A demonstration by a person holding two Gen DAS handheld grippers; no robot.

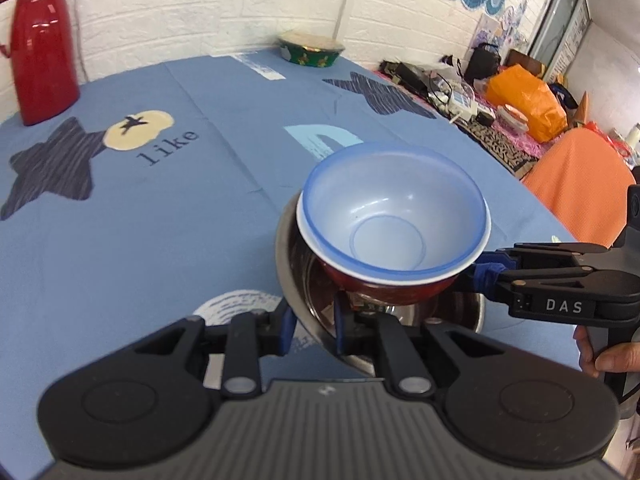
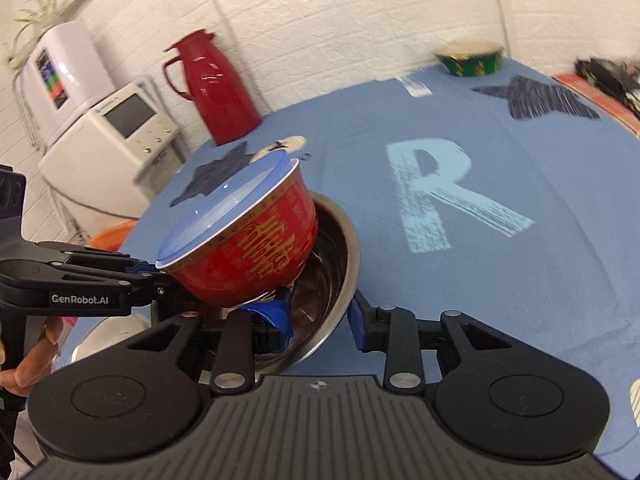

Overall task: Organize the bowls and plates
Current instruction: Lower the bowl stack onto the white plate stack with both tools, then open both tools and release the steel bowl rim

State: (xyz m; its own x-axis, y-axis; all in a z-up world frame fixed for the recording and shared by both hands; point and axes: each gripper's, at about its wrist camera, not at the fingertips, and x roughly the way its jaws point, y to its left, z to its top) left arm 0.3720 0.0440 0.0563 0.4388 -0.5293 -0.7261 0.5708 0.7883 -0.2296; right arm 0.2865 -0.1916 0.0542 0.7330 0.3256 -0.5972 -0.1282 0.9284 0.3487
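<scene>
— While the left cam is up: where's the stack?

— Blue bowl (image 1: 394,208) nested in red bowl (image 1: 384,290), and both sit tilted inside the steel bowl (image 1: 288,264) on the blue cloth (image 1: 160,240). Left gripper (image 1: 313,330) straddles the steel bowl's near rim, one finger outside and one inside. Can't tell if it's actually clamped. Right gripper (image 1: 478,274) reaches in from the steel bowl's right side, tips touching the red bowl's wall just under its rim. A hand (image 1: 604,356) is on its handle.

— Anything else around it?

— Red jug (image 1: 42,48) is far left of the steel bowl and a green bowl (image 1: 312,50) is well beyond it.

— Right cam?

— Right gripper (image 2: 318,314) jaws are spread. One fingertip (image 2: 280,312) is inside the steel bowl (image 2: 348,248), pressed up under the red bowl (image 2: 256,252) at its base. The other is outside the steel wall. Red bowl leans toward the steel bowl's left, blue bowl (image 2: 224,208) seated in it. Left gripper (image 2: 154,276) comes in from the left, tips hidden at the bowls, so its jaw state is unclear here too.
</scene>
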